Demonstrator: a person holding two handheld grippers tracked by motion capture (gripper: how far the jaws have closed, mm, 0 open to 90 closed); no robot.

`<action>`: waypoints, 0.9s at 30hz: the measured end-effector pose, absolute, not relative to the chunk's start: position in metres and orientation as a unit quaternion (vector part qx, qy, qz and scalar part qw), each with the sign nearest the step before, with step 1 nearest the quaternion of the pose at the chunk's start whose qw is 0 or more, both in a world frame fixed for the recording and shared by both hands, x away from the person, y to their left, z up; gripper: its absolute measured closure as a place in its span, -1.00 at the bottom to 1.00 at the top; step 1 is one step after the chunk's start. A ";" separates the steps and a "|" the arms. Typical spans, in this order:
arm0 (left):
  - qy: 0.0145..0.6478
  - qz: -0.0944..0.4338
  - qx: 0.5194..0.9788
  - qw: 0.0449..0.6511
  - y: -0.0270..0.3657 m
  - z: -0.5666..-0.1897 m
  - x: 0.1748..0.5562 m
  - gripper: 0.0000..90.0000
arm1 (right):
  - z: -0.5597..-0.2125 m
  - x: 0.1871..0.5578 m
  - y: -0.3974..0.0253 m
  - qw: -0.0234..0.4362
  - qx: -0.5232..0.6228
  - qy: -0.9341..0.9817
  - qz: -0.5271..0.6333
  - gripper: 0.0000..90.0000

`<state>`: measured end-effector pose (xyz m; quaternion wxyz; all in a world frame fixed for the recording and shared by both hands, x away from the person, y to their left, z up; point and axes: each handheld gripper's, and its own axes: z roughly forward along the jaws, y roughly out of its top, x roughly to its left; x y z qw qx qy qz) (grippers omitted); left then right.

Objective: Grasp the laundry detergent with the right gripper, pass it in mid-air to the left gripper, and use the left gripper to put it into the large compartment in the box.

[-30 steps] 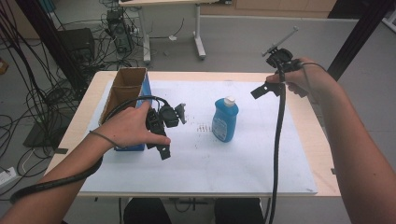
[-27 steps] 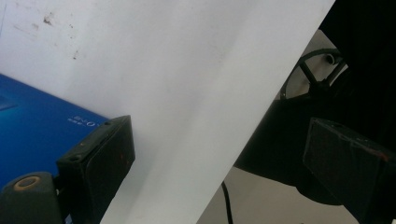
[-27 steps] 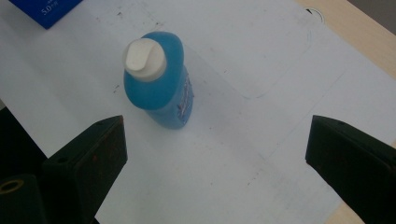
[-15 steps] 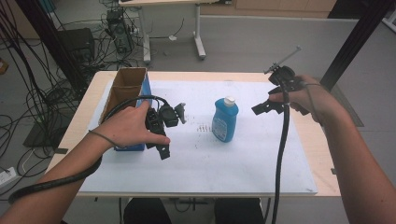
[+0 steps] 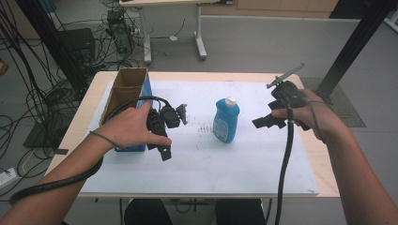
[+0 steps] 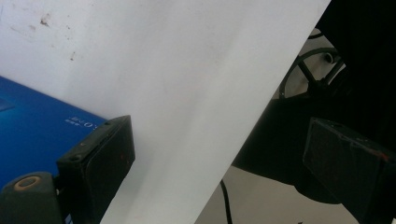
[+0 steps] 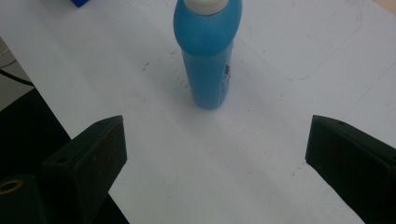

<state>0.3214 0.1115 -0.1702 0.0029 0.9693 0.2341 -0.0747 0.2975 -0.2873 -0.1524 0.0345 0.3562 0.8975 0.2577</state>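
Jaws spread wide and empty, the right gripper (image 5: 270,121) hangs above the right side of the bench (image 5: 324,183), pointed toward a blue bottle (image 5: 226,120) with a white cap that stands upright near the middle of the white sheet (image 5: 234,164); in the right gripper view the bottle (image 7: 208,56) rises between and beyond the two black jaws, well apart from both. The left gripper (image 5: 162,126), its jaws also open and holding nothing, lies low over the sheet on the left, just beside an open cardboard box (image 5: 123,93) with blue sides; the left gripper view shows the blue side of the box (image 6: 32,130) touching or nearly touching one jaw, and the near edge of the sheet (image 6: 177,116).
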 end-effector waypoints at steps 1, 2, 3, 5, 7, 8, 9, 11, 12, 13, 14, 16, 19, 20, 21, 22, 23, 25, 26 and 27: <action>0.234 -0.073 0.970 0.002 0.111 -0.171 0.321 -0.79 | -0.154 0.295 -0.287 0.036 0.355 0.898 0.258 -0.88; 0.235 -0.074 0.969 0.001 0.110 -0.171 0.321 -0.79 | -0.156 0.293 -0.285 0.036 0.355 0.898 0.258 -0.88; 0.231 -0.074 0.970 -0.001 0.109 -0.171 0.321 -0.79 | -0.157 0.292 -0.285 0.035 0.354 0.898 0.258 -0.88; 0.232 -0.073 0.970 0.002 0.110 -0.170 0.320 -0.79 | -0.161 0.289 -0.283 0.035 0.354 0.898 0.258 -0.88; 0.232 -0.073 0.970 0.002 0.109 -0.170 0.320 -0.79 | -0.165 0.287 -0.283 0.036 0.354 0.898 0.258 -0.88; 0.233 -0.073 0.970 0.002 0.109 -0.170 0.320 -0.79 | -0.167 0.286 -0.282 0.036 0.355 0.898 0.258 -0.89; 0.234 -0.074 0.969 0.002 0.109 -0.170 0.320 -0.79 | -0.170 0.285 -0.283 0.033 0.356 0.897 0.260 -0.89; 0.235 -0.075 0.969 0.004 0.110 -0.170 0.320 -0.79 | -0.174 0.283 -0.284 0.032 0.356 0.896 0.263 -0.89; 0.236 -0.074 0.969 0.004 0.110 -0.170 0.319 -0.79 | -0.176 0.282 -0.284 0.033 0.357 0.896 0.263 -0.89; 0.236 -0.074 0.969 0.002 0.110 -0.170 0.319 -0.79 | -0.178 0.281 -0.285 0.034 0.360 0.894 0.265 -0.89; 0.236 -0.075 0.969 0.004 0.111 -0.169 0.319 -0.79 | -0.181 0.280 -0.286 0.032 0.363 0.892 0.268 -0.89; 0.235 -0.075 0.969 0.002 0.111 -0.169 0.320 -0.79 | -0.185 0.278 -0.288 0.029 0.366 0.889 0.272 -0.90; 0.236 -0.074 0.969 0.003 0.112 -0.170 0.320 -0.79 | -0.191 0.277 -0.289 0.028 0.369 0.887 0.277 -0.90; 0.231 -0.072 0.970 0.003 0.112 -0.169 0.320 -0.79 | -0.193 0.276 -0.290 0.029 0.370 0.886 0.277 -0.90; 0.237 -0.074 0.969 0.005 0.113 -0.170 0.319 -0.79 | -0.195 0.275 -0.289 0.030 0.369 0.887 0.276 -0.90; 0.237 -0.076 0.969 0.005 0.113 -0.170 0.319 -0.79 | -0.198 0.274 -0.290 0.029 0.369 0.887 0.277 -0.90; 0.236 -0.076 0.969 0.004 0.113 -0.170 0.319 -0.79 | -0.199 0.273 -0.290 0.030 0.370 0.886 0.277 -0.90; 0.236 -0.076 0.969 0.002 0.113 -0.170 0.320 -0.79 | -0.203 0.271 -0.290 0.033 0.374 0.885 0.274 -0.90; 0.236 -0.075 0.969 0.003 0.113 -0.170 0.319 -0.79 | -0.205 0.270 -0.290 0.035 0.376 0.885 0.273 -0.90; 0.235 -0.074 0.969 0.001 0.113 -0.170 0.320 -0.79 | -0.208 0.270 -0.292 0.036 0.372 0.886 0.275 -0.90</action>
